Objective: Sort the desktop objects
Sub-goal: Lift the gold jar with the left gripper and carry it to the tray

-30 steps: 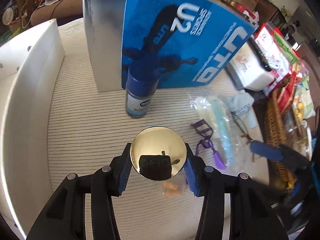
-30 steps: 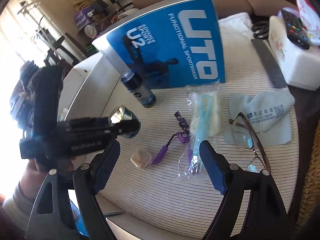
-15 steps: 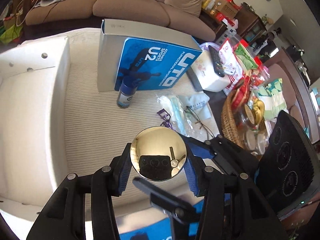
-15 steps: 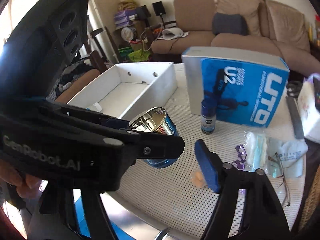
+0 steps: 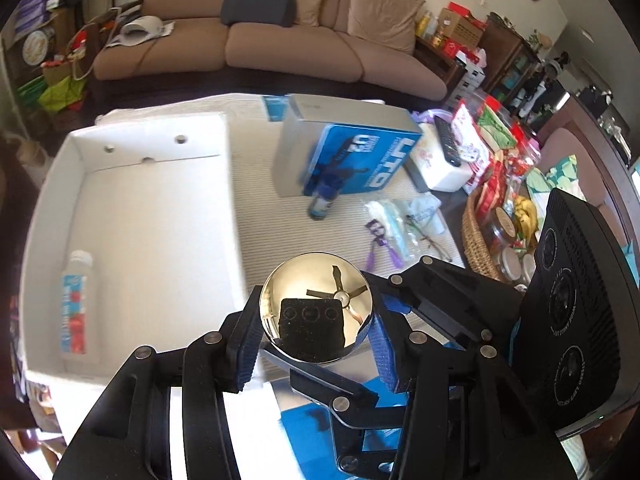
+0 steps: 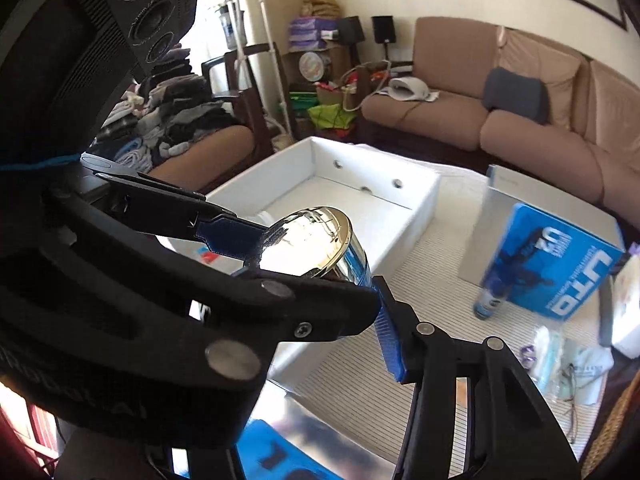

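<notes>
My left gripper [image 5: 314, 346] is shut on a blue jar with a shiny gold lid [image 5: 316, 308], held high above the table near the white box [image 5: 156, 216]. The jar also shows in the right wrist view [image 6: 320, 240], clamped between the left gripper's blue pads. A water bottle [image 5: 74, 300] lies in the white box. My right gripper [image 5: 404, 304] is open and empty, just right of and under the left one; in its own view only its right finger [image 6: 388, 336] shows.
On the striped mat stand a blue UTO box [image 5: 352, 156] and a small blue bottle [image 5: 322, 200]. Purple eyelash curler [image 5: 378, 240], bagged item [image 5: 390, 220], glasses with cloth [image 5: 424, 220]. A wicker basket [image 5: 476, 236] of snacks sits right. A sofa is behind.
Both grippers have risen and pulled back from the mat. The left one carried the gold-lidded jar up and toward the white box side; the right one stayed open.
</notes>
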### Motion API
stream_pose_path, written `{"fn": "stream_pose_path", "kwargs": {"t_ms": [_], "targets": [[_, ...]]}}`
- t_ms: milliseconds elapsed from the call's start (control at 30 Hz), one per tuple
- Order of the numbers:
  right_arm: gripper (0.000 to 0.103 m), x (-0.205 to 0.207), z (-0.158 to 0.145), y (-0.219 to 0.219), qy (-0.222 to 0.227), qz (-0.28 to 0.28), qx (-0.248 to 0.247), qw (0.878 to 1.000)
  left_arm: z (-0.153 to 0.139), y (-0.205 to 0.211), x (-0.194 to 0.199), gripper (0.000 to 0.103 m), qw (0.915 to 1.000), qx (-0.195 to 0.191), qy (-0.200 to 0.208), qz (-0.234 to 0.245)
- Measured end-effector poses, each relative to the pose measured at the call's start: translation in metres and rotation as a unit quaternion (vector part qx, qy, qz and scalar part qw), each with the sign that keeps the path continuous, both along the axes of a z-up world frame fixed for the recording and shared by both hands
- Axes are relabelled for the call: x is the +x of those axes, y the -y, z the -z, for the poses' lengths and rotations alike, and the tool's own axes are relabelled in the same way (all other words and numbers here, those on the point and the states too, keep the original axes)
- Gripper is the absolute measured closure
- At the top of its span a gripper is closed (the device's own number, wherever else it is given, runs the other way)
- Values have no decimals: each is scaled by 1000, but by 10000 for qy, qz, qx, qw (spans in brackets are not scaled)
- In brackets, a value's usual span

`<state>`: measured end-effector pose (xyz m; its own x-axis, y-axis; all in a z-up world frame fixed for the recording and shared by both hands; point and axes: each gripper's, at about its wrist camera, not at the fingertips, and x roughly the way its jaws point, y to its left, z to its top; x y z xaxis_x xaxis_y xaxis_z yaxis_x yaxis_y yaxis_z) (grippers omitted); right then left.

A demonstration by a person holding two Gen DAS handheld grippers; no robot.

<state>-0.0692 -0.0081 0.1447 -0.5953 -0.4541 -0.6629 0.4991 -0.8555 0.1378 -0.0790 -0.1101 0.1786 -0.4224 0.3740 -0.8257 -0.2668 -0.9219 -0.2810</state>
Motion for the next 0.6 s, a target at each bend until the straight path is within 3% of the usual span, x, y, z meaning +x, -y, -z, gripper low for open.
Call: {"fn": "stream_pose_path", "kwargs": {"t_ms": [233, 367, 400, 600], "targets": [[55, -28, 11, 96, 515, -487, -228, 9972, 19, 98, -8, 54, 9985, -13, 283, -466], [55, -56, 36, 137, 1123, -567, -352, 9914, 50, 140, -23, 54, 9962, 191, 536, -664], [51, -64, 44, 144, 1230, -542, -370, 9902, 58, 150, -27, 54, 9952, 244, 598, -739], [48, -106, 93, 176, 1675, -411, -67, 9850, 111, 177, -64, 54, 9901, 126, 1111, -851]]}}
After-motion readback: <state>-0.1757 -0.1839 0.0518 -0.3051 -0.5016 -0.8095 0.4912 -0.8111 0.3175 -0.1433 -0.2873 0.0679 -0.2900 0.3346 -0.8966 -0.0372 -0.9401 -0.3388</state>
